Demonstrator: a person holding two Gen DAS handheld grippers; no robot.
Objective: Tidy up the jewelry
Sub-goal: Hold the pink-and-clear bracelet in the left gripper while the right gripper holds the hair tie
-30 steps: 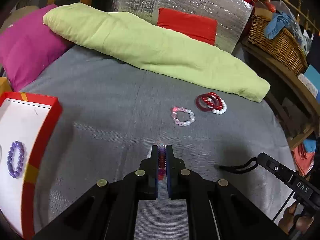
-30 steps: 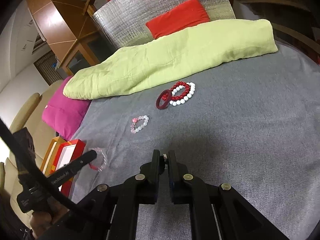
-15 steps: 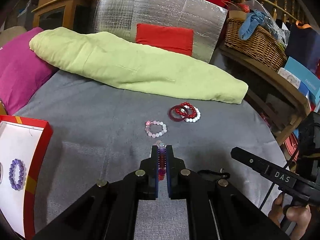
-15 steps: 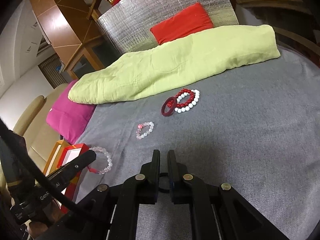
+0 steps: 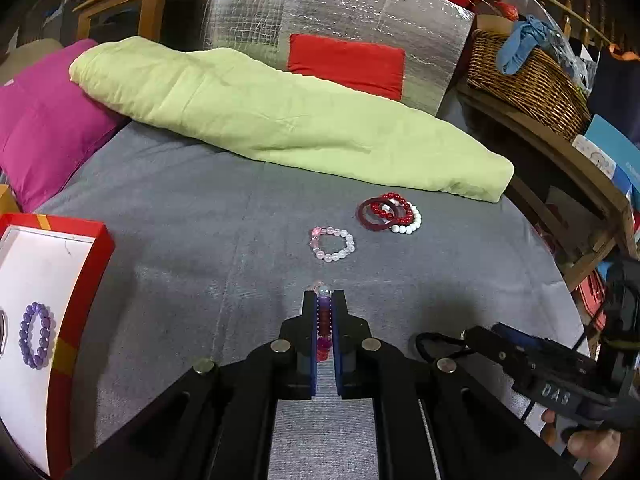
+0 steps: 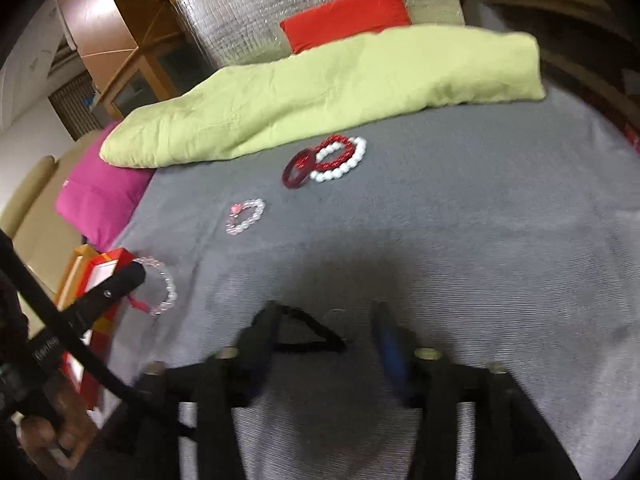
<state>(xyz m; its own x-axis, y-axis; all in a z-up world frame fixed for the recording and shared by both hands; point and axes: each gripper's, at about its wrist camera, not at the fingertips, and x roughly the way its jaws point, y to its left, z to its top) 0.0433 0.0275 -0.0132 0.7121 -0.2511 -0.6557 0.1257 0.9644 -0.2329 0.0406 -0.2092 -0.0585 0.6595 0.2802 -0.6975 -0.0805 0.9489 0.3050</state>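
The right gripper [image 6: 326,332], whose fingers were pressed together half a second ago, now has them spread wide over a black loop [image 6: 310,330] lying on the grey bed [image 6: 480,220], so it looks ready to pick that piece up. The left gripper [image 5: 324,312] still pinches a clear-and-pink bead bracelet [image 6: 158,284] and hovers above the bed, with the red box [image 5: 86,264] to its left already holding a purple bracelet [image 5: 36,334]. A pale pink bracelet [image 5: 332,243] and the red-and-white cluster [image 5: 390,216] remain unsorted farther back.
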